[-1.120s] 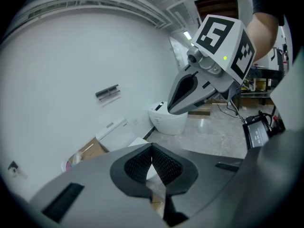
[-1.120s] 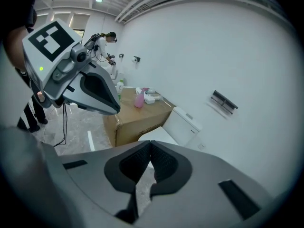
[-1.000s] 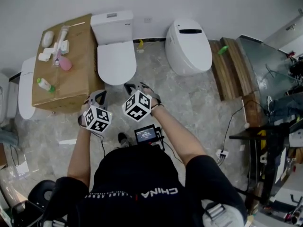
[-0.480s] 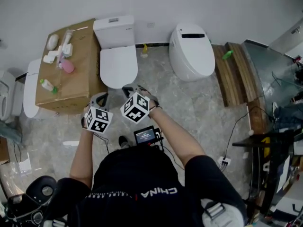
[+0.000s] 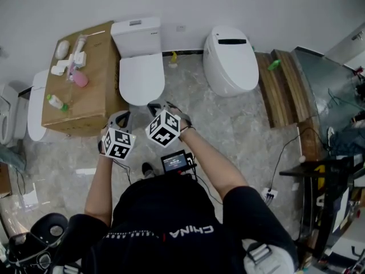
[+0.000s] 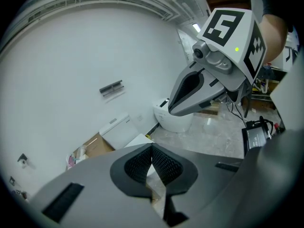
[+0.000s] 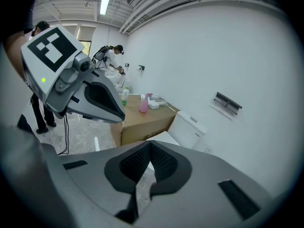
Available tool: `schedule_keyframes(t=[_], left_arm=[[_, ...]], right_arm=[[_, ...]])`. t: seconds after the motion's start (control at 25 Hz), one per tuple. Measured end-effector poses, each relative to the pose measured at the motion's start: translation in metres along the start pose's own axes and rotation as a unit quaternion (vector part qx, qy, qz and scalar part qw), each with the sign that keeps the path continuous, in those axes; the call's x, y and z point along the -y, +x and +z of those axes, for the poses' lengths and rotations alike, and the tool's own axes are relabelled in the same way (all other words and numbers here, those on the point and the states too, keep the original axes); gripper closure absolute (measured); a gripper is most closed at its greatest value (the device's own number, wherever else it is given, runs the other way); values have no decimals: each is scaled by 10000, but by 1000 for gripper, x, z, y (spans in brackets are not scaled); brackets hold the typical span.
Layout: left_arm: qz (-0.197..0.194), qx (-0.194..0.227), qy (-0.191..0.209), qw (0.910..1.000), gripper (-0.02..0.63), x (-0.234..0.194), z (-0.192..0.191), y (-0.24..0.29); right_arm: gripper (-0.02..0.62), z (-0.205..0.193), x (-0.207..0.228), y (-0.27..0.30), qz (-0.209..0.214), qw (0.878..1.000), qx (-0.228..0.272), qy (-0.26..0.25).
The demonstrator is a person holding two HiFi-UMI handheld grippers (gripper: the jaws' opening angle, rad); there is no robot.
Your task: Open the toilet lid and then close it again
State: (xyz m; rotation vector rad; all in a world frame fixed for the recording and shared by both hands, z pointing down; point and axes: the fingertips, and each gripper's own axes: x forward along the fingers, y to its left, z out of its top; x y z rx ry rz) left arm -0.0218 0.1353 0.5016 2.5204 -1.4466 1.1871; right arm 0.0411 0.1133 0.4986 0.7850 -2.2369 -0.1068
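Note:
A white toilet (image 5: 140, 67) with a square tank stands against the far wall, its lid (image 5: 142, 79) down flat over the bowl. My left gripper (image 5: 119, 119) hovers in front of the bowl's left side, shut, with nothing between its pads. The right gripper (image 5: 161, 106) hangs just in front of the bowl's front edge, also shut and empty. Neither touches the toilet. In the left gripper view the tank (image 6: 118, 129) shows beyond the closed pads (image 6: 142, 163). The right gripper view shows the tank (image 7: 190, 127) past its own closed pads (image 7: 164, 163).
A brown cardboard box (image 5: 85, 81) with bottles and small items on top stands left of the toilet. A second, rounded white toilet (image 5: 231, 61) stands to the right. Wooden planks (image 5: 282, 87) and cables lie further right. Another white fixture (image 5: 33, 107) sits at the far left.
The head view has shifted slightly, so the toilets sit a little lower and further right in the frame. Both grippers stay shut in front of the bowl, barely moved.

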Motion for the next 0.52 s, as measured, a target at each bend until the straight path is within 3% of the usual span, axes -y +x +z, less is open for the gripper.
schedule_keyframes(t=[0.52], left_arm=[[46,9,120,9999,595,-4,0,3]], right_arm=[[583,-2,1,0,-42,10000,-34,10]])
